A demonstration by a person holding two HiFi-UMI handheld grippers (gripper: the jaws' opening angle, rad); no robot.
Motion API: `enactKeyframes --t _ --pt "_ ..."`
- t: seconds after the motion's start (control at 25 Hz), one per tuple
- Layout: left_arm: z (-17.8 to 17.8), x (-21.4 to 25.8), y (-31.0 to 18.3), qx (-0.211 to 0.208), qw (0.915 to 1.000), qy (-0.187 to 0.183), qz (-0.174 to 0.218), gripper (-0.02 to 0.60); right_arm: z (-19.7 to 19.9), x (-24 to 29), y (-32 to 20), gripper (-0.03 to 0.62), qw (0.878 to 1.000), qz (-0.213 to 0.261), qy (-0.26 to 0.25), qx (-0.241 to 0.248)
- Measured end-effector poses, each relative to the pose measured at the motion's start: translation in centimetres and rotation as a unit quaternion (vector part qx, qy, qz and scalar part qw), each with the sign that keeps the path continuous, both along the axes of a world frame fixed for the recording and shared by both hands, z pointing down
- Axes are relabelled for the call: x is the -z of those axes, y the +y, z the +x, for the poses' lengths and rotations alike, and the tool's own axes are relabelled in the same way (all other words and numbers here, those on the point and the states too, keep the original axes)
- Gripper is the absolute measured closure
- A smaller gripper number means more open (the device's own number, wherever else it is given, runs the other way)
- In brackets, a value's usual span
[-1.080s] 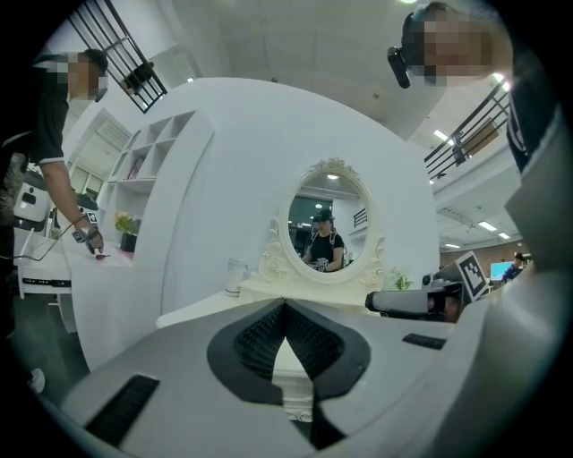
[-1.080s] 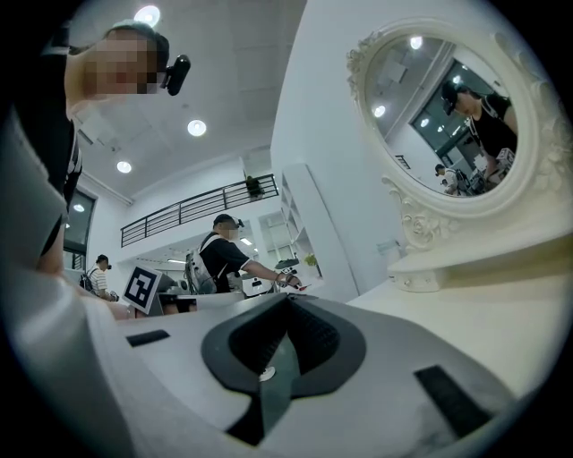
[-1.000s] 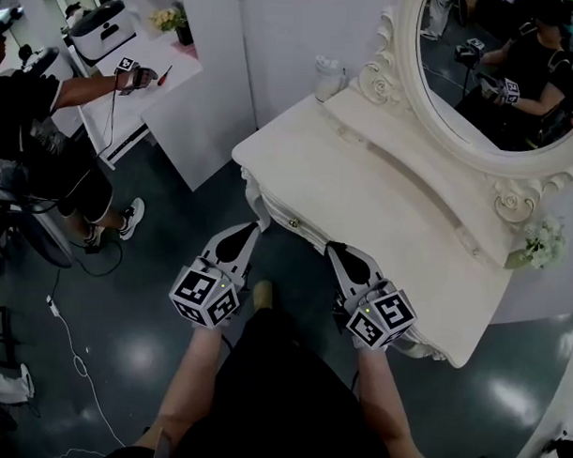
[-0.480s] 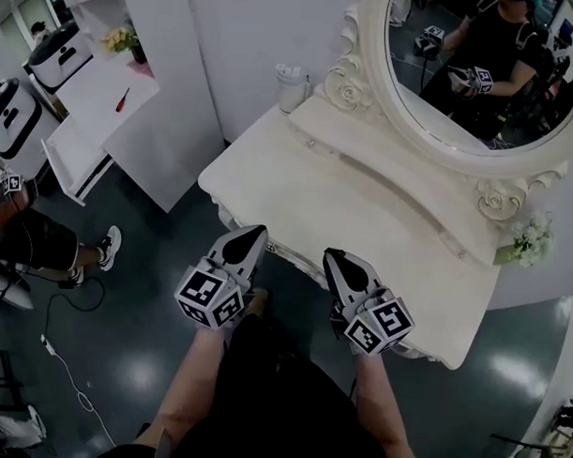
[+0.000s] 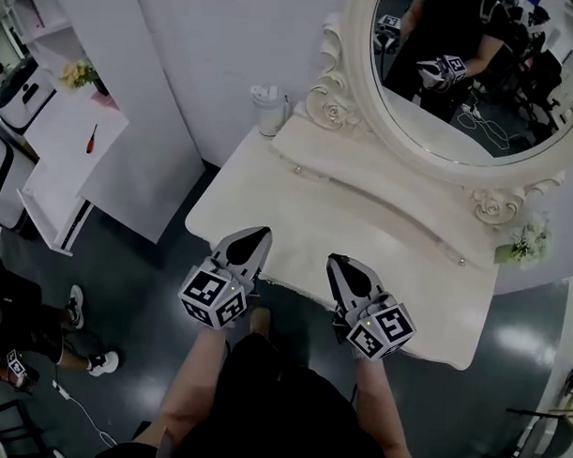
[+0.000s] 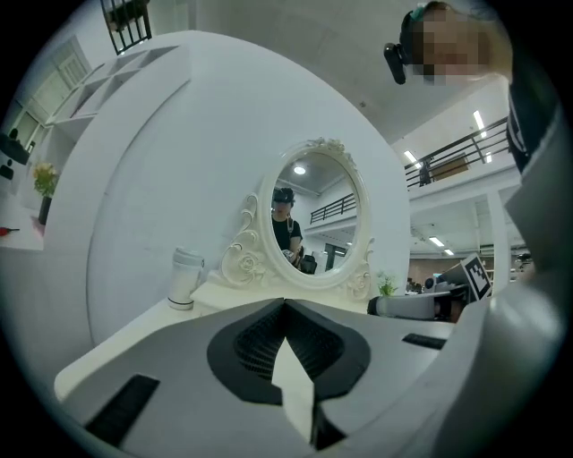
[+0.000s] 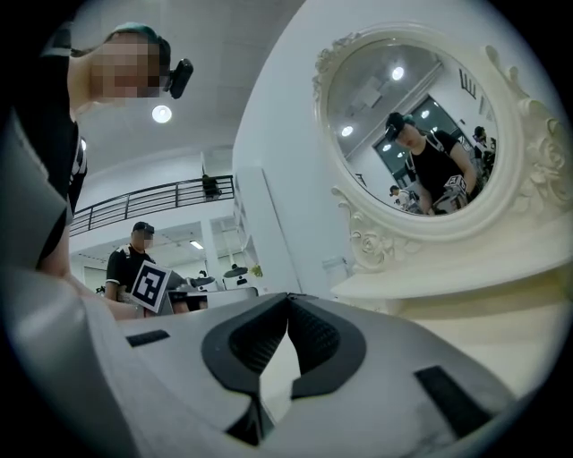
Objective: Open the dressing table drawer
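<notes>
The cream dressing table (image 5: 362,217) with its oval mirror (image 5: 461,79) stands in front of me. Its overhanging top hides the drawer front in the head view. My left gripper (image 5: 263,234) is shut and empty, its tip at the table's front edge. My right gripper (image 5: 333,262) is shut and empty too, just short of that edge. In the left gripper view the jaws (image 6: 285,302) meet at the tip, with the mirror (image 6: 313,215) beyond. The right gripper's jaws (image 7: 286,295) are also together, the table's raised shelf (image 7: 466,277) to their right.
A white jar (image 5: 265,110) stands at the table's back left corner and a small flower posy (image 5: 521,243) at its right end. White shelving (image 5: 73,150) with a red screwdriver (image 5: 91,137) stands at left. A person (image 5: 11,326) is at lower left, with a cable on the dark floor.
Both grippers have slid right along the table front, from its left corner toward the middle. The drawer knob seen earlier is now hidden. The jaws stayed shut.
</notes>
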State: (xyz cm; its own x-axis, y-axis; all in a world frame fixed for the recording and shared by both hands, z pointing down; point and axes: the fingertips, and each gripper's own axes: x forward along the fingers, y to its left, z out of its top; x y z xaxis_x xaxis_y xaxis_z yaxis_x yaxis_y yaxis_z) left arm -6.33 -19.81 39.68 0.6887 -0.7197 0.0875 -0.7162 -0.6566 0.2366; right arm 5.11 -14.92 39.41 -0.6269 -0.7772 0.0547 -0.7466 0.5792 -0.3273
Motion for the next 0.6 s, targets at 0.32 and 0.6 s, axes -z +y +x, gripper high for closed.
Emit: enactKeyframes --t 0.32,0.6 --pt "-1.1 -0.7 -5.7 -0.051 0.9987 -0.002 -0.001 0.575 -2.4 -0.4 -5.1 0.588 0.999 -0.001 0.002 -0.04" --pt "-2.2 -2.5 -9.3 -0.081 0.9966 -0.002 -0.013 0.575 -4.4 -1.5 -8.3 0.588 0.998 -0.01 0.005 -0.063"
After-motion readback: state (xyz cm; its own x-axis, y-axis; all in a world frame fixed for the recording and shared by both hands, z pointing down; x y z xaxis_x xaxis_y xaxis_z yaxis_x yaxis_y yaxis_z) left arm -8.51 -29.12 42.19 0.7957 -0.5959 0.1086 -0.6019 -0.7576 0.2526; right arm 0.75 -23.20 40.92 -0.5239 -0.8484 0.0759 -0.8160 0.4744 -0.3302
